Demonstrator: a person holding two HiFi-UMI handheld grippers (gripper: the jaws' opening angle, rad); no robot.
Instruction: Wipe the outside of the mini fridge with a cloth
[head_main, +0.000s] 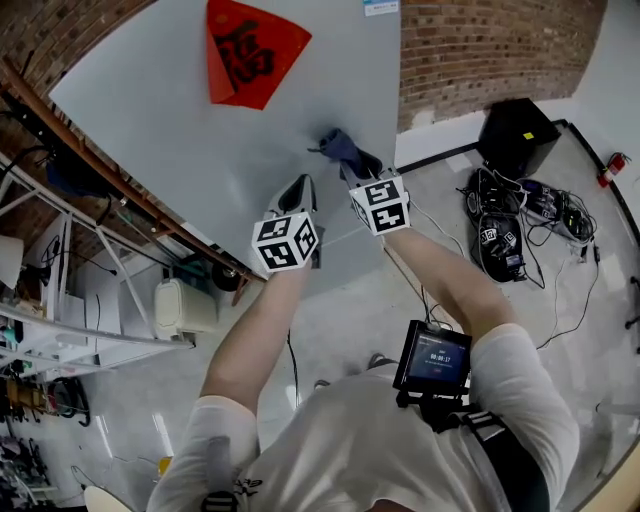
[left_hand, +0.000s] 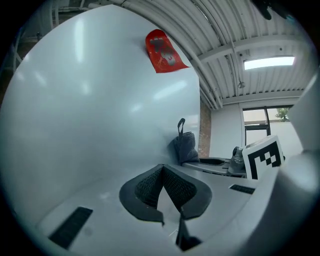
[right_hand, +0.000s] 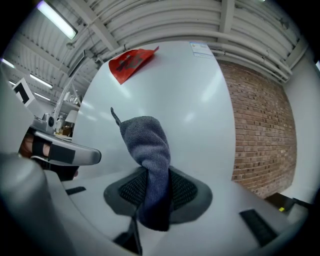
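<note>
As my right gripper (right_hand: 155, 187) clamps a blue-grey microfibre cloth (right_hand: 147, 145) at the smooth white mini fridge face (right_hand: 200, 115), well below its top edge, and my left gripper (left_hand: 162, 182) sits closed on nothing beside it, I judge a hard push could tug the cloth free or scrape jaws on the panel.

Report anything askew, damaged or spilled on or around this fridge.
Nothing is spilled or damaged. The red paper decoration on the white fridge looks creased along one side rather than flat, and cables lie tangled on the floor. The right gripper holds the cloth.
</note>
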